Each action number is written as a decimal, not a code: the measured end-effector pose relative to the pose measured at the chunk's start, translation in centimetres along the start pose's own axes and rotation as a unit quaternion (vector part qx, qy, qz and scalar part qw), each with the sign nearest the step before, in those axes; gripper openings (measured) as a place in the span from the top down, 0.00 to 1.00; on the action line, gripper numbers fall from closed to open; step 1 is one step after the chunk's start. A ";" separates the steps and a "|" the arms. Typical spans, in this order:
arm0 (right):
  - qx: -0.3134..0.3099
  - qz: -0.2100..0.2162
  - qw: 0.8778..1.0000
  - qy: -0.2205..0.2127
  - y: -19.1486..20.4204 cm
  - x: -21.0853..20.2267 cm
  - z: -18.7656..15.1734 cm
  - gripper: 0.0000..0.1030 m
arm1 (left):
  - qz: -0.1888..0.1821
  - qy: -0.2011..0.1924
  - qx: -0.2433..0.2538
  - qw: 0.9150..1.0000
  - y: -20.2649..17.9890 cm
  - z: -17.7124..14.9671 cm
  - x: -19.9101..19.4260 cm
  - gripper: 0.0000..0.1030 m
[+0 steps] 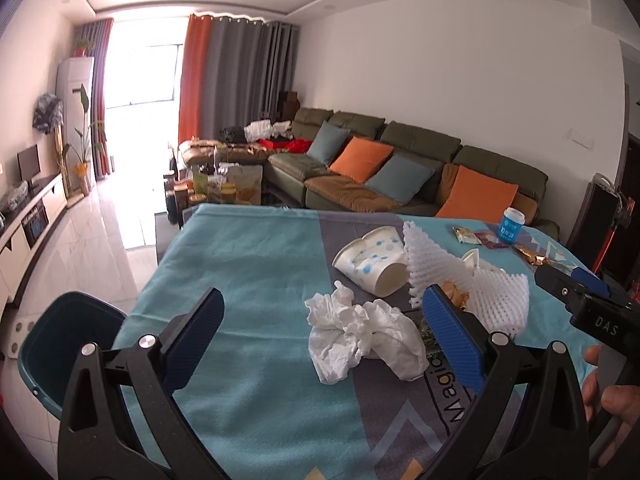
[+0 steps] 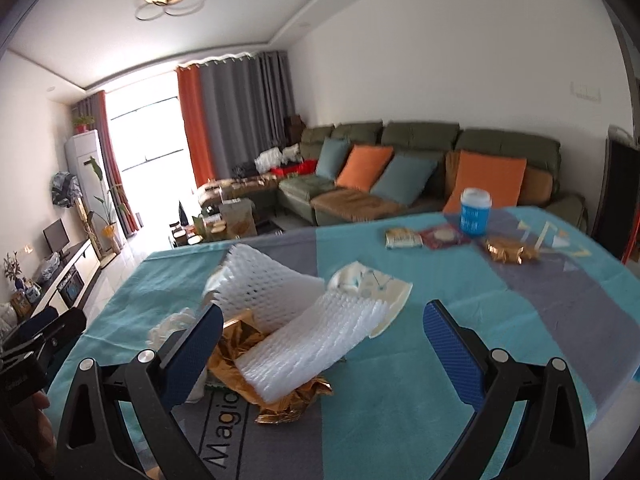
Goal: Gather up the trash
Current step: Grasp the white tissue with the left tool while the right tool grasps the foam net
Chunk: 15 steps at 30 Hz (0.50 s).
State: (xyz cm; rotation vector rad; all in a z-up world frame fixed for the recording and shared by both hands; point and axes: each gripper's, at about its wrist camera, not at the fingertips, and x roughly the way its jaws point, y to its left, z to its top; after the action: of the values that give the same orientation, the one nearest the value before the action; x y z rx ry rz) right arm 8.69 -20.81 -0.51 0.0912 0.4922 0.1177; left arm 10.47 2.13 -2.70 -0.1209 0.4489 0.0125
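Observation:
On the teal and grey tablecloth (image 1: 248,280) lies a crumpled white tissue (image 1: 360,336), between the wide-apart fingers of my open left gripper (image 1: 324,294). Behind it a paper cup (image 1: 372,264) lies on its side beside white foam netting (image 1: 432,268). In the right wrist view my right gripper (image 2: 325,310) is open over a foam net (image 2: 304,348) that rests on a gold foil wrapper (image 2: 280,396). The flattened cup (image 2: 372,284) and a second foam net (image 2: 260,284) lie just beyond. The tissue (image 2: 172,328) is partly hidden by the left finger.
A blue bottle (image 2: 474,216) stands at the table's far side with snack wrappers (image 2: 402,238) and a gold wrapper (image 2: 506,250) near it. A dark teal bin (image 1: 68,344) sits off the table's left edge. A green sofa (image 1: 400,160) lies beyond.

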 end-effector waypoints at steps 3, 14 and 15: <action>0.025 0.005 0.999 0.026 -0.8 1.6 0.0 0.06 | -0.005 0.015 0.002 1.000 0.1 0.0 1.5 0.05; 0.145 0.055 0.981 0.114 -3.8 6.2 -0.8 0.13 | -0.024 0.062 0.029 0.997 -0.7 -0.2 5.7 0.05; 0.150 0.061 0.980 0.118 -3.8 6.5 -0.9 0.17 | -0.025 0.065 0.031 0.997 -0.7 -0.2 6.0 0.05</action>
State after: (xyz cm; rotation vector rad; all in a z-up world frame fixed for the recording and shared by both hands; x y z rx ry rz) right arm 14.30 -23.67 -4.73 0.4074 0.7406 0.1740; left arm 15.85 1.30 -5.41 -0.0724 0.5750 -0.0586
